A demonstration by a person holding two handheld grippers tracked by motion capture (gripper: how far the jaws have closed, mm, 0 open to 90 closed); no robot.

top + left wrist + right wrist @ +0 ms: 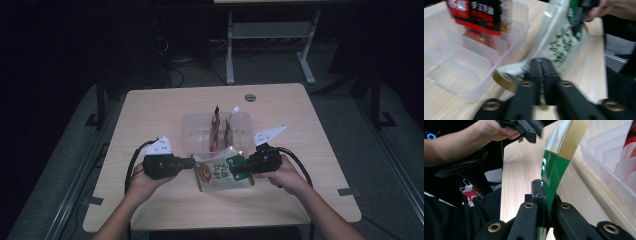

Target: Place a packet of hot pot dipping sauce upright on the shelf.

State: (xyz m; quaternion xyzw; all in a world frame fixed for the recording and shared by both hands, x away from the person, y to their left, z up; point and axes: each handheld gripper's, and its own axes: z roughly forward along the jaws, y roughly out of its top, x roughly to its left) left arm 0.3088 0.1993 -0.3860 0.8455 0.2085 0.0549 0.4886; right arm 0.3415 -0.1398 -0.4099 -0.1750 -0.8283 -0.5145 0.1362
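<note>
A snack pouch (221,173) printed in white, green and gold hangs just above the table's front half, held by both ends. My left gripper (194,162) is shut on its left edge; in the left gripper view the black jaws (541,66) pinch the pouch (560,41) at its gold-rimmed corner. My right gripper (239,169) is shut on the green right end, and in the right gripper view the jaws (543,186) clamp the green strip of the pouch (556,162). The pouch sits just in front of a clear divided box (197,131).
The clear divided box (461,62) holds red snack packets (216,125) standing upright in its compartments; one red packet (477,15) shows close by. A round grommet (250,97) sits near the table's far edge. Desk legs (230,50) stand beyond on the dark floor.
</note>
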